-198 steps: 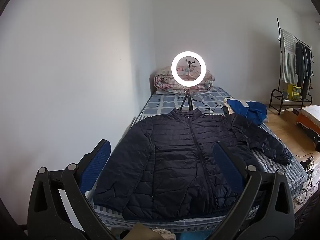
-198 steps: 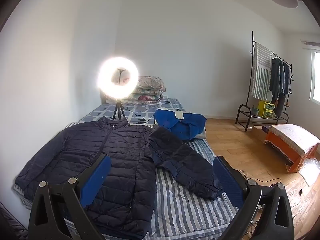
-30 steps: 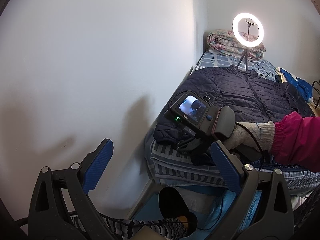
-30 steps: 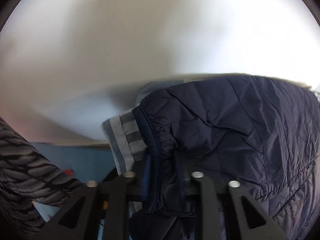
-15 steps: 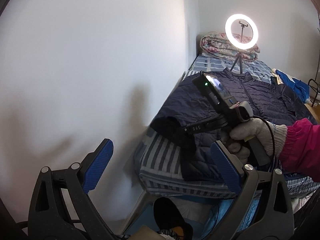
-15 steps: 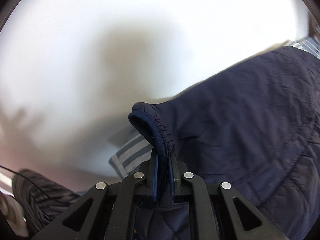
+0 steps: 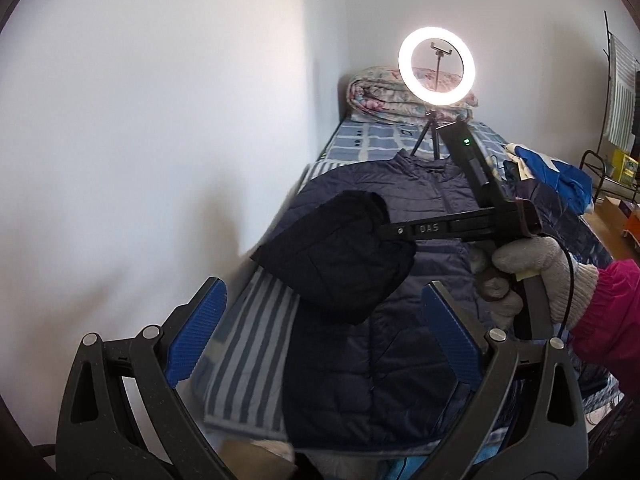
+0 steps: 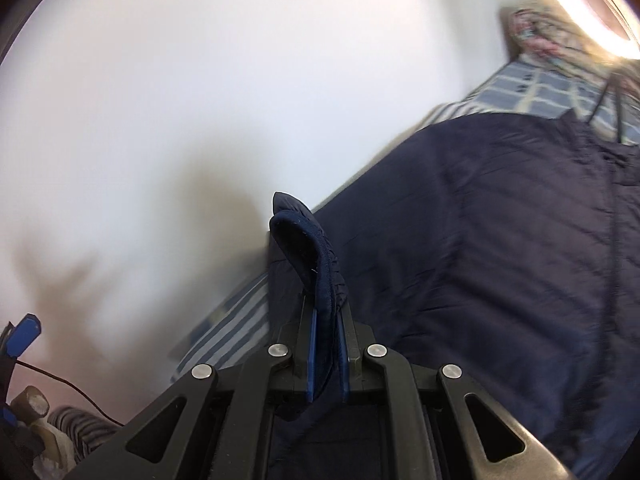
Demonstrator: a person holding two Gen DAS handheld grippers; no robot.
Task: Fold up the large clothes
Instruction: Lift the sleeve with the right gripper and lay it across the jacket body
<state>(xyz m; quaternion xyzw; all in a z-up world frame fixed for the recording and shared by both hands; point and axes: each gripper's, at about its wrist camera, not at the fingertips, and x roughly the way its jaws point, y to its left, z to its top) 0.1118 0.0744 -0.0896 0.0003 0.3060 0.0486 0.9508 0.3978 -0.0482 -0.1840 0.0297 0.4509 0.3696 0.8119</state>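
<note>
A dark navy puffer jacket (image 7: 416, 248) lies spread on the striped bed (image 7: 256, 332); it also shows in the right wrist view (image 8: 500, 240). My right gripper (image 8: 326, 316) is shut on the cuff of the jacket's wall-side sleeve (image 8: 312, 256) and holds it lifted above the bed. In the left wrist view the right gripper (image 7: 384, 232) carries the bunched sleeve (image 7: 340, 260) over the jacket's body. My left gripper (image 7: 320, 336) is open and empty, back from the foot of the bed.
A lit ring light (image 7: 437, 66) on a tripod stands on the bed behind the jacket's collar. Folded quilts (image 7: 372, 96) lie at the head. A blue garment (image 7: 552, 176) lies at the bed's right side. A white wall (image 7: 160, 120) runs along the left.
My right gripper has lifted the sleeve cuff higher and carried it inward over the jacket's body. My left gripper has stayed open, shifting its view slightly toward the bed.
</note>
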